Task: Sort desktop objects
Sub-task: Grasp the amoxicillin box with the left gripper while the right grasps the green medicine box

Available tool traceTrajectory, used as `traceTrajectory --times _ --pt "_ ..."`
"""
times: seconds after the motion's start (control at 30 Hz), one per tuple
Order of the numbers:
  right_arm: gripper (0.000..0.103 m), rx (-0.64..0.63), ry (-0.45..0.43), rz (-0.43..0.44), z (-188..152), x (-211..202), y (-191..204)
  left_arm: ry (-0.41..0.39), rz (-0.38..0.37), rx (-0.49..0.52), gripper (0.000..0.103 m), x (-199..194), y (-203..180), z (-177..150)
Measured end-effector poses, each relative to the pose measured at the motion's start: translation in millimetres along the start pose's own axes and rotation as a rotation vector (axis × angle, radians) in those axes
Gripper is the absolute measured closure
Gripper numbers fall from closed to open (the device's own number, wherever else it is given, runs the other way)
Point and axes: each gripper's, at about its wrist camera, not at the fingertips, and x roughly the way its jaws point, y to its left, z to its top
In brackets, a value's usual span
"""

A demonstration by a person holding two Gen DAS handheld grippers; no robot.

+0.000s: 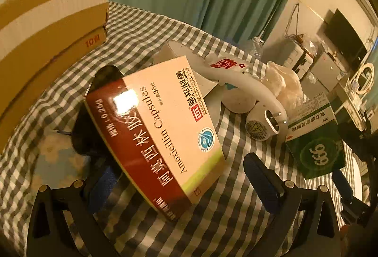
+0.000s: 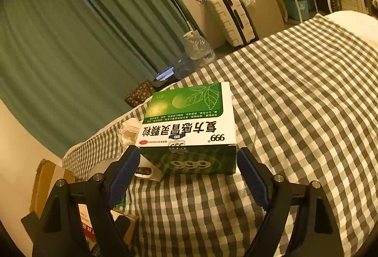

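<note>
In the left wrist view a red and cream Amoxicillin capsule box (image 1: 156,129) lies tilted over a black object (image 1: 94,119) on the checkered cloth. My left gripper (image 1: 182,183) is open, its fingers either side of the box's near end. My right gripper (image 2: 189,174) is open, its blue pads flanking the near end of a green and white 999 medicine box (image 2: 191,124), not clamping it. That box also shows in the left wrist view (image 1: 316,138).
A cardboard box (image 1: 47,27) stands at the left. A white charger plug with cable (image 1: 259,101), a white cup (image 1: 179,53) and crumpled tissue (image 1: 283,84) lie mid-table. The table edge (image 2: 165,89), a plastic bottle (image 2: 198,46) and a suitcase (image 2: 231,18) lie beyond.
</note>
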Motion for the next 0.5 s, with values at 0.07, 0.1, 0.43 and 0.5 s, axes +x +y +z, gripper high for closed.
traceTrajectory --times 0.07,0.1,0.43,0.5 --pt "0.018 -0.02 -0.007 -0.004 -1 0 5 -0.005 0.01 0.002 0.0 5 -1 1" --pt "0.017 -0.024 -0.008 -0.007 -2 0 6 -0.007 0.012 0.002 0.0 7 -3 2" --pt "0.014 -0.071 0.005 -0.081 -3 11 14 0.008 0.078 0.04 0.008 20 3 7" --pt "0.012 -0.1 -0.001 -0.097 -6 13 19 0.008 0.066 0.047 0.01 18 5 7"
